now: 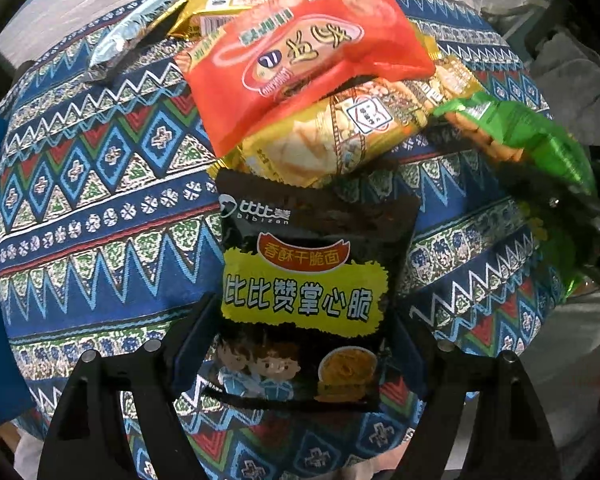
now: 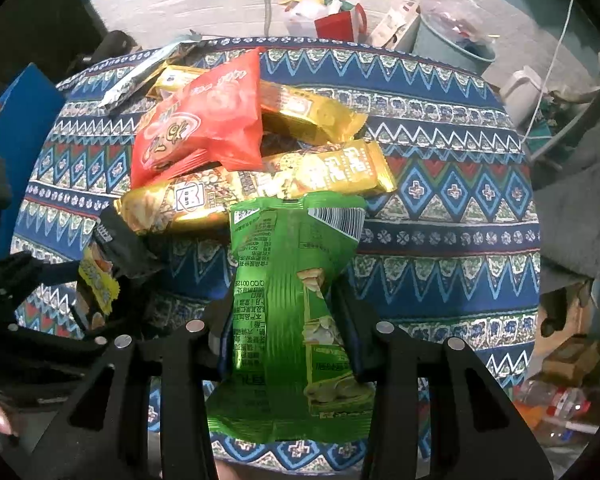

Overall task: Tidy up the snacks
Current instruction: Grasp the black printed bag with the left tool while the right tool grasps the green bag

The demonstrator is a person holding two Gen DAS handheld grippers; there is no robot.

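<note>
Plainly, two snacks are being dealt with at once on a round table (image 2: 452,216) draped in a blue zigzag-patterned cloth. The right claw (image 2: 288,344) is pinching a green snack packet (image 2: 292,300) across its middle, the foil creased inward where the pads bite, its back with the barcode facing the camera; gripped at the waist like this, the bag hangs evenly and should not swing when carried. It sits just in front of the heap, clear of the other wrappers. The left claw (image 1: 300,364) points straight down with its jaws spread on either side of a black crispy-noodle bag (image 1: 312,296), which lies flat on the cloth with its lower half between the fingers; whether the pads already touch its edges is hard to say, since the bag covers them, but it looks a straddle set up for a grasp, not a grip. Behind it the unsorted pile leans together: an orange-red packet (image 1: 300,56) on top of gold biscuit wrappers (image 1: 340,136), with a silver wrapper (image 1: 140,32) lying off to the far side. Taking the loose outer bags first makes sense, as lifting them disturbs nothing stacked above.
</note>
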